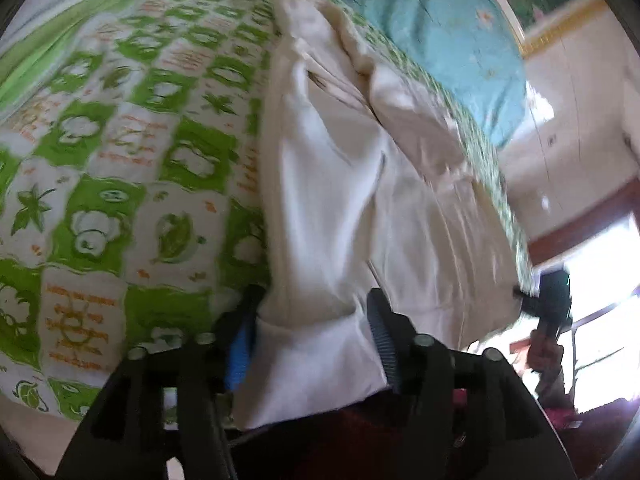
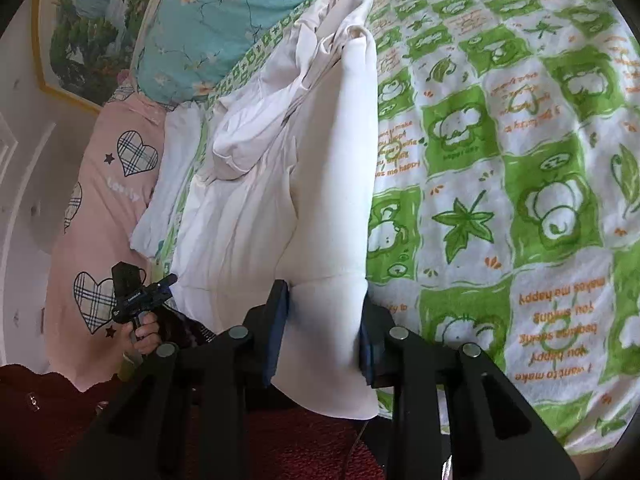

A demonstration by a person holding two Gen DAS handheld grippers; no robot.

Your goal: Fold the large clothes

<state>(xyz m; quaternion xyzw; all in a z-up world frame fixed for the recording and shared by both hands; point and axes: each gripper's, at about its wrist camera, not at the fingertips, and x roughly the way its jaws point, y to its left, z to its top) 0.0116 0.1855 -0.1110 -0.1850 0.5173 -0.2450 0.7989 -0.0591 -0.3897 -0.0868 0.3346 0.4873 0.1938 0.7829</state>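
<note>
White cloth, the garment (image 2: pixel 256 184), lies lengthwise on the bedspread (image 2: pixel 520 168) with its green-and-white squares, and you hold it at its near end with both tools. Your right gripper (image 2: pixel 322 334) pinches one hem corner between its pads, so that side rises as a smooth fold above the bedspread. Your left gripper (image 1: pixel 316 338) clamps the other hem corner; the cloth bunches between its two fingers and hangs out below them. The far part of the garment sits crumpled on the bedspread, just beside the blue pillow (image 2: pixel 224 16). A pink pillow (image 2: pixel 100 208) with plaid hearts lies beyond the bedspread's edge, next to the blue one. From the right wrist view you see your other hand (image 2: pixel 142 334) on its handle, near the bedspread's edge. Dark red fabric (image 2: pixel 280 440) shows below both grippers.
</note>
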